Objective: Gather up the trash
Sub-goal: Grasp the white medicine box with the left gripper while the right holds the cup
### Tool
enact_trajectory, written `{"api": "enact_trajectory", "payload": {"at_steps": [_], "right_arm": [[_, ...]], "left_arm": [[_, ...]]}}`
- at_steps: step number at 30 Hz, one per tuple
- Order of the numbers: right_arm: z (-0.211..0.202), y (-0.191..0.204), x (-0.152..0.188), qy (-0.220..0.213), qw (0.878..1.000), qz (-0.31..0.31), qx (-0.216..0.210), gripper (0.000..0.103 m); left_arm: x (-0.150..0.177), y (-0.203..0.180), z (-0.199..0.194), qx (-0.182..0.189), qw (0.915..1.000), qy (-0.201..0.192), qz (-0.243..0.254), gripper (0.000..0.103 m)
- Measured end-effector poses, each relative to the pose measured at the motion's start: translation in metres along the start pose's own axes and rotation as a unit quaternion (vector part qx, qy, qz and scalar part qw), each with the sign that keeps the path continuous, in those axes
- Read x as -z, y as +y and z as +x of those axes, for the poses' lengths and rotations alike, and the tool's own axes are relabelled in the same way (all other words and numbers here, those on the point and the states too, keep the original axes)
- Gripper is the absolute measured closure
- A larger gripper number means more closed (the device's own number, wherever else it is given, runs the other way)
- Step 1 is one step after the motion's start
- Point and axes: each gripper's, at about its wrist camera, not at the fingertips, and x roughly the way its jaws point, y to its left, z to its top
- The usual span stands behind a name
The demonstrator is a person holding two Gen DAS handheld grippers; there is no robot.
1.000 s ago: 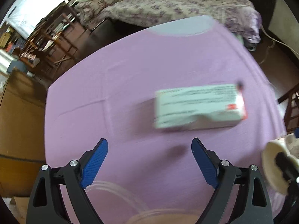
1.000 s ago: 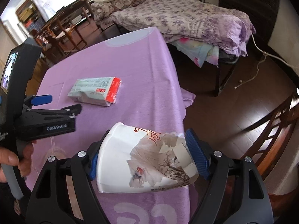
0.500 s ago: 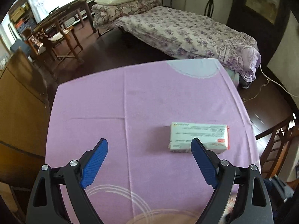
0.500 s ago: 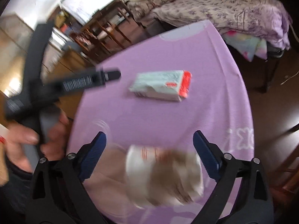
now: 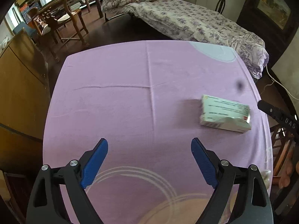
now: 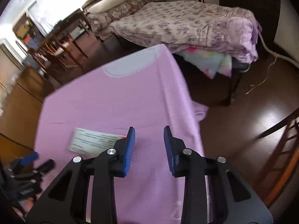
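I can read almost nothing. The white cardboard box with a red end (image 5: 225, 116) on my pink tablecloth (image 5: 119, 100) carries printed lines, too blurred to make out. My black right-hand gripper body (image 5: 280, 114) shows letters like "DAS".

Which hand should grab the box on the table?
Probably the right hand-held gripper: the box lies just beside its left finger, and it holds nothing. The left hand-held gripper is open too, but the box sits farther off to its right.
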Motion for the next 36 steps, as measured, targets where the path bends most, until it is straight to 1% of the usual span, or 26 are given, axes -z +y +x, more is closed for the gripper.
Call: {"api": "enact_trajectory", "payload": {"at_steps": [2, 3, 4, 6, 7, 8, 10, 11, 13, 14, 15, 17, 18, 19, 20, 22, 23, 25, 26, 28, 29, 33, 34, 36], "right_arm": [[0.010, 0.003, 0.001, 0.013, 0.999, -0.031, 0.032, 0.069], [0.014, 0.005, 0.002, 0.026, 0.998, -0.049, 0.038, 0.068], [0.015, 0.006, 0.002, 0.031, 0.997, -0.056, 0.037, 0.068], [0.014, 0.016, 0.010, 0.041, 0.995, -0.090, 0.021, 0.068], [0.010, 0.021, 0.015, 0.046, 0.993, -0.105, 0.003, 0.068], [0.006, 0.031, 0.022, 0.050, 0.990, -0.125, -0.026, 0.067], [0.006, 0.047, 0.031, 0.063, 0.983, -0.157, -0.072, 0.066], [0.004, 0.059, 0.039, 0.078, 0.974, -0.177, -0.122, 0.066], [0.001, 0.070, 0.048, 0.099, 0.958, -0.192, -0.188, 0.065], [-0.002, 0.073, 0.050, 0.109, 0.948, -0.202, -0.219, 0.065], [-0.006, 0.072, 0.050, 0.105, 0.947, -0.204, -0.224, 0.064], [-0.012, 0.064, 0.046, 0.086, 0.958, -0.195, -0.189, 0.051], [-0.016, 0.056, 0.043, 0.070, 0.966, -0.188, -0.161, 0.050], [-0.019, 0.053, 0.041, 0.057, 0.971, -0.182, -0.147, 0.050], [-0.022, 0.046, 0.034, 0.028, 0.977, -0.169, -0.124, 0.050], [-0.024, 0.037, 0.021, -0.003, 0.983, -0.151, -0.102, 0.050], [-0.022, 0.031, 0.011, -0.021, 0.988, -0.133, -0.074, 0.050], [-0.019, 0.027, -0.001, -0.045, 0.991, -0.125, -0.015, 0.050], [-0.015, 0.028, -0.005, -0.057, 0.989, -0.134, 0.007, 0.049], [-0.002, 0.034, -0.011, -0.044, 0.988, -0.149, 0.009, 0.049], [0.007, 0.036, -0.012, -0.023, 0.987, -0.159, 0.003, 0.049], [0.025, 0.042, -0.010, 0.016, 0.980, -0.199, -0.015, 0.049], [0.028, 0.049, -0.006, 0.027, 0.977, -0.211, -0.024, 0.049], [0.022, 0.060, 0.009, 0.053, 0.964, -0.247, -0.082, 0.049]], "left_arm": [[-0.001, 0.003, 0.003, -0.003, 1.0000, 0.004, -0.005, 0.014], [0.000, 0.004, 0.003, -0.002, 1.0000, 0.004, -0.006, 0.014], [0.000, 0.004, 0.002, 0.001, 1.0000, 0.005, -0.006, 0.014], [0.001, 0.004, 0.001, 0.002, 1.0000, 0.003, -0.004, 0.014], [0.001, 0.005, -0.001, 0.000, 1.0000, 0.001, -0.004, 0.014], [0.000, 0.007, -0.002, -0.001, 1.0000, -0.001, -0.006, 0.014], [-0.001, 0.011, -0.005, -0.001, 0.9999, -0.004, -0.012, 0.014], [-0.002, 0.014, -0.008, -0.002, 0.9998, -0.006, -0.019, 0.014], [-0.004, 0.026, -0.013, -0.007, 0.9992, -0.013, -0.036, 0.014], [-0.005, 0.029, -0.014, -0.009, 0.9990, -0.015, -0.042, 0.014], [-0.006, 0.034, -0.015, -0.013, 0.9986, -0.015, -0.050, 0.013], [-0.009, 0.038, -0.014, -0.021, 0.9976, -0.009, -0.065, 0.013], [-0.010, 0.036, -0.014, -0.019, 0.9975, -0.005, -0.067, 0.013], [-0.012, 0.033, -0.014, -0.014, 0.9977, 0.000, -0.066, 0.013], [-0.014, 0.027, -0.013, -0.004, 0.9980, 0.009, -0.062, 0.013], [-0.014, 0.021, -0.014, 0.000, 0.9979, 0.013, -0.064, 0.013], [-0.013, 0.018, -0.015, 0.001, 0.9978, 0.012, -0.066, 0.013], [-0.010, 0.016, -0.016, -0.002, 0.9979, 0.011, -0.064, 0.013], [-0.009, 0.016, -0.016, -0.003, 0.9979, 0.011, -0.064, 0.013], [-0.007, 0.018, -0.015, -0.010, 0.9979, 0.015, -0.062, 0.013], [-0.006, 0.020, -0.014, -0.013, 0.9977, 0.018, -0.064, 0.013], [-0.007, 0.030, -0.011, -0.022, 0.9970, 0.021, -0.071, 0.013], [-0.007, 0.033, -0.011, -0.022, 0.9968, 0.021, -0.075, 0.013], [-0.007, 0.039, -0.012, -0.022, 0.9961, 0.019, -0.083, 0.013]]}}
